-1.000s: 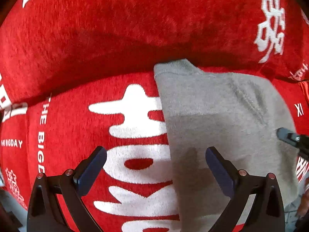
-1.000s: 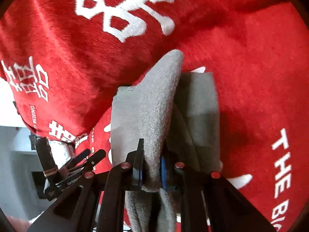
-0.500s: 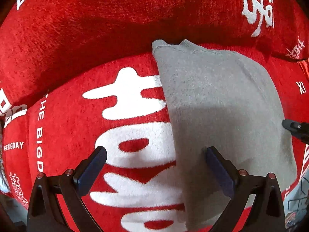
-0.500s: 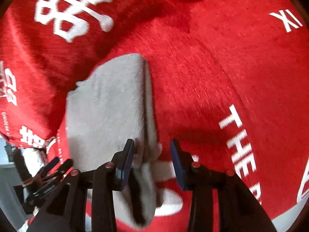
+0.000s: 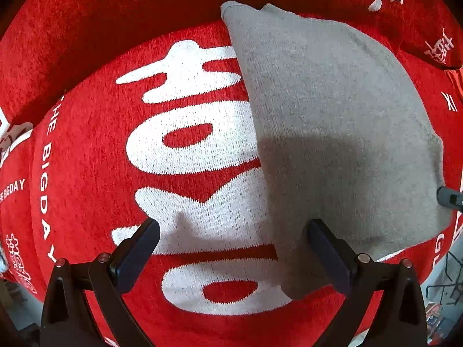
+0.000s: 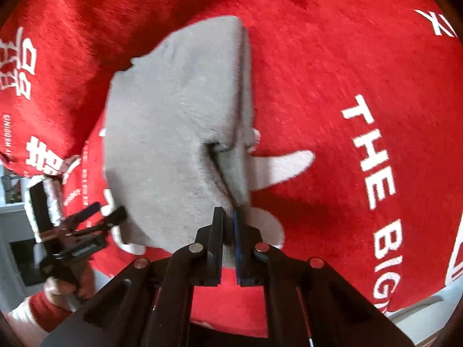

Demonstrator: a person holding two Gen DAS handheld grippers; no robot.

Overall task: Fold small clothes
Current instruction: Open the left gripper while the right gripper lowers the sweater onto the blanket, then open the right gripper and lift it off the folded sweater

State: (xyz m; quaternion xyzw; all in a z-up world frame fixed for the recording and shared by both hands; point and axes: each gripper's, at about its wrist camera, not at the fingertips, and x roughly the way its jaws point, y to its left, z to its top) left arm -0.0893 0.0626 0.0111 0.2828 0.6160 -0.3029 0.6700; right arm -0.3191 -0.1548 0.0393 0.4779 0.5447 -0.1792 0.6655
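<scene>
A small grey knitted garment (image 5: 332, 110) lies folded flat on a red blanket (image 5: 86, 144); the right wrist view shows its layered edge (image 6: 173, 115). My left gripper (image 5: 231, 243) points straight down with its jaws wide open. One of its fingers (image 5: 327, 251) hovers over the garment's near left corner, and the other is over the blanket. Nothing is held in it. My right gripper (image 6: 228, 231) is closing tight on the garment's near edge, with grey cloth pinched between its pads. Its tip (image 5: 450, 198) shows at the garment's right side.
The red blanket (image 6: 347, 72) with large white characters and lettering covers a cushioned seat and its back. The blanket's edge and a pale floor (image 6: 419, 312) lie at the lower right. A hand in a red sleeve (image 6: 58, 295) holds the left gripper (image 6: 86, 222).
The right gripper let go of the raised fold, which dropped flat, then shifted and shut again on the garment's near edge. The left gripper sank closer to the cloth, still open.
</scene>
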